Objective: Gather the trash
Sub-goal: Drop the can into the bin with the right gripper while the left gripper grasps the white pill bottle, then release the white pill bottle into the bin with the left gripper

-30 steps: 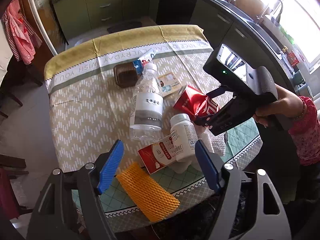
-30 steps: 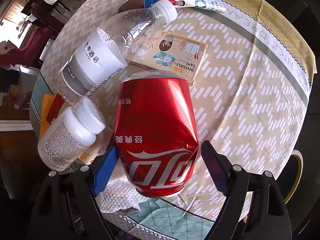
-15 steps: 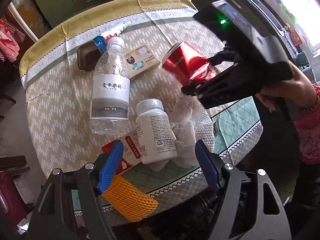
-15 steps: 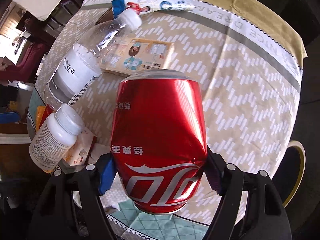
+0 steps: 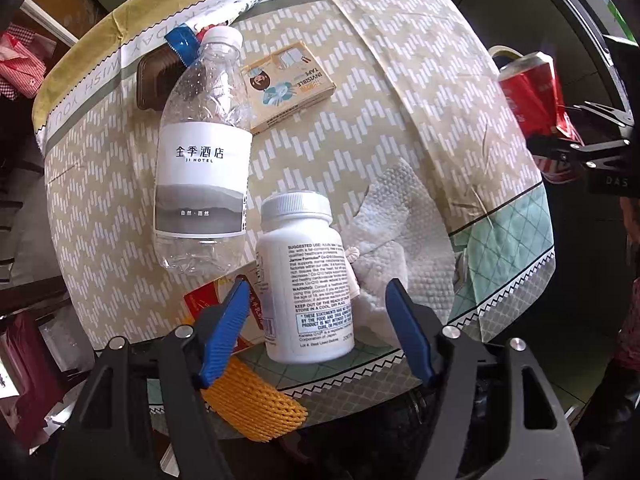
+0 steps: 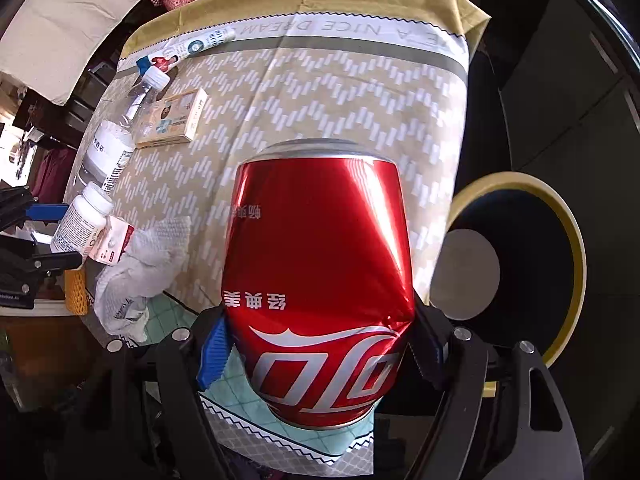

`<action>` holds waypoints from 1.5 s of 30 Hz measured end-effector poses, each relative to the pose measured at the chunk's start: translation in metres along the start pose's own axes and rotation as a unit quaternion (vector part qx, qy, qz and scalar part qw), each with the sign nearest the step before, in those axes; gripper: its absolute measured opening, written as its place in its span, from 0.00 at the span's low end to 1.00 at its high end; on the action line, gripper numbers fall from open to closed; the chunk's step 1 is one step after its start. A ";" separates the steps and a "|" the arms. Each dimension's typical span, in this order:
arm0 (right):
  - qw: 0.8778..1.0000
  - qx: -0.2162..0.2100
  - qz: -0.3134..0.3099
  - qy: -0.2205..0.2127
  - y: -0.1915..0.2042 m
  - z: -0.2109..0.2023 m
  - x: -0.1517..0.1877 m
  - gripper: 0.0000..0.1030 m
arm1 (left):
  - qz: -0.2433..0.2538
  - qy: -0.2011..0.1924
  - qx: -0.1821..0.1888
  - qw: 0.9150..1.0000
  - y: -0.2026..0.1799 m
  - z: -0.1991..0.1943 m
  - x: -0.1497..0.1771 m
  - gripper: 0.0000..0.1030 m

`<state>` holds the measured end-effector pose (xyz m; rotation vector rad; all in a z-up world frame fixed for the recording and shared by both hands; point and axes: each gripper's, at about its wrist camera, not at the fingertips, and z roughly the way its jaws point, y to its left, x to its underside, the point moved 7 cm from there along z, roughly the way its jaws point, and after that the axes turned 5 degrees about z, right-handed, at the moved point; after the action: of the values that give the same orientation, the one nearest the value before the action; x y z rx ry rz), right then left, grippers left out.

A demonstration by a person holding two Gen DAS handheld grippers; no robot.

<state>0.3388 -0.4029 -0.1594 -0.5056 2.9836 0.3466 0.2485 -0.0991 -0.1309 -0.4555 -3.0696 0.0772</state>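
My right gripper (image 6: 320, 344) is shut on a dented red cola can (image 6: 320, 276) and holds it in the air past the table's right edge, near a yellow-rimmed bin (image 6: 520, 260). The can also shows at the right of the left wrist view (image 5: 536, 100). My left gripper (image 5: 316, 324) is open, its blue pads on either side of a white pill bottle (image 5: 308, 280) that lies on the table. The pads do not touch the bottle.
On the table lie a clear water bottle (image 5: 200, 160), a tape box (image 5: 288, 84), a crumpled paper towel (image 5: 404, 236), a red-and-white carton (image 5: 216, 300), an orange foam net (image 5: 256, 404), a brown tray (image 5: 154, 80) and a tube (image 5: 224, 12).
My right gripper has carried the can up and to the right, off the table toward the bin. My left gripper has moved forward around the pill bottle.
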 end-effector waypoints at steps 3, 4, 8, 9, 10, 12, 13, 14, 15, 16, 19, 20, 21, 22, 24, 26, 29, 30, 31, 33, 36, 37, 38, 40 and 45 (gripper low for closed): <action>1.000 0.000 0.018 -0.006 -0.019 -0.003 0.007 0.72 | -0.004 0.013 -0.003 1.000 0.002 0.009 -0.001 0.46; 1.000 -0.001 0.025 -0.008 -0.026 -0.005 0.008 0.72 | -0.004 0.016 -0.001 1.000 0.001 0.013 0.000 0.45; 0.998 0.008 0.051 -0.019 -0.056 -0.013 0.011 0.72 | 0.000 0.007 0.002 1.000 -0.001 0.014 0.000 0.44; 0.998 0.011 0.061 -0.021 -0.066 -0.015 0.012 0.72 | 0.000 0.005 0.002 1.000 0.000 0.013 0.001 0.44; 0.997 0.015 0.072 -0.022 -0.076 -0.015 0.011 0.72 | 0.002 0.001 0.002 1.000 0.000 0.011 0.001 0.44; 0.995 0.042 0.090 -0.024 -0.099 -0.013 0.010 0.72 | 0.011 -0.010 -0.001 1.000 0.001 0.004 0.003 0.44; 0.993 0.055 0.103 -0.025 -0.112 -0.011 0.009 0.72 | 0.015 -0.015 0.000 1.000 0.003 -0.002 0.005 0.44; 0.991 0.064 0.117 -0.022 -0.125 -0.008 0.008 0.72 | 0.020 -0.021 0.003 1.000 0.000 -0.006 0.005 0.44; 0.989 0.072 0.127 -0.019 -0.136 -0.004 0.008 0.72 | 0.025 -0.027 0.005 0.999 -0.002 -0.011 0.006 0.44; 0.987 0.082 0.137 -0.017 -0.148 0.000 0.007 0.72 | 0.030 -0.033 0.007 0.999 -0.004 -0.016 0.005 0.44; 0.983 0.096 0.158 -0.005 -0.175 0.015 0.005 0.73 | 0.046 -0.047 0.013 0.998 -0.018 -0.033 -0.001 0.44; 0.980 0.107 0.169 -0.005 -0.184 0.018 0.005 0.79 | 0.053 -0.053 0.016 0.997 -0.026 -0.040 -0.004 0.44; 0.977 0.117 0.178 -0.007 -0.191 0.018 0.006 0.81 | 0.061 -0.059 0.017 0.996 -0.032 -0.046 -0.007 0.44; 0.977 0.112 0.181 -0.011 -0.194 0.017 0.006 0.81 | 0.069 -0.065 0.018 0.995 -0.039 -0.053 -0.011 0.44; 0.977 0.093 0.191 -0.024 -0.196 0.008 0.009 0.81 | 0.086 -0.075 0.026 0.993 -0.055 -0.064 -0.018 0.44; 0.977 0.084 0.192 -0.043 -0.195 -0.006 0.014 0.81 | 0.105 -0.082 0.027 0.991 -0.074 -0.070 -0.027 0.44; 0.977 0.062 0.192 -0.072 -0.190 -0.031 0.029 0.81 | 0.139 -0.092 0.034 0.985 -0.108 -0.076 -0.042 0.44; 0.976 0.060 0.193 -0.080 -0.189 -0.038 0.034 0.81 | 0.149 -0.094 0.036 0.984 -0.120 -0.077 -0.047 0.44; 0.975 0.060 0.194 -0.088 -0.189 -0.045 0.042 0.81 | 0.161 -0.095 0.040 0.982 -0.134 -0.076 -0.054 0.44; 0.973 0.063 0.198 -0.100 -0.194 -0.058 0.061 0.81 | 0.182 -0.095 0.047 0.977 -0.161 -0.071 -0.068 0.44; 0.968 0.069 0.213 -0.110 -0.198 -0.071 0.094 0.82 | 0.211 -0.088 0.062 0.972 -0.205 -0.056 -0.090 0.44; 0.966 0.071 0.221 -0.110 -0.202 -0.074 0.106 0.82 | 0.216 -0.086 0.065 0.970 -0.220 -0.049 -0.099 0.44; 0.964 0.074 0.229 -0.110 -0.206 -0.075 0.118 0.82 | 0.223 -0.084 0.069 0.969 -0.234 -0.042 -0.108 0.44; 0.960 0.083 0.244 -0.108 -0.216 -0.080 0.148 0.82 | 0.233 -0.079 0.073 0.967 -0.260 -0.027 -0.126 0.44; 0.951 0.089 0.276 -0.104 -0.235 -0.086 0.197 0.82 | 0.246 -0.072 0.069 0.964 -0.309 0.010 -0.170 0.45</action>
<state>0.2276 -0.7008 -0.1505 0.3740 2.8515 0.1502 0.3208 -0.4447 -0.1290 -1.2380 -2.9746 0.3485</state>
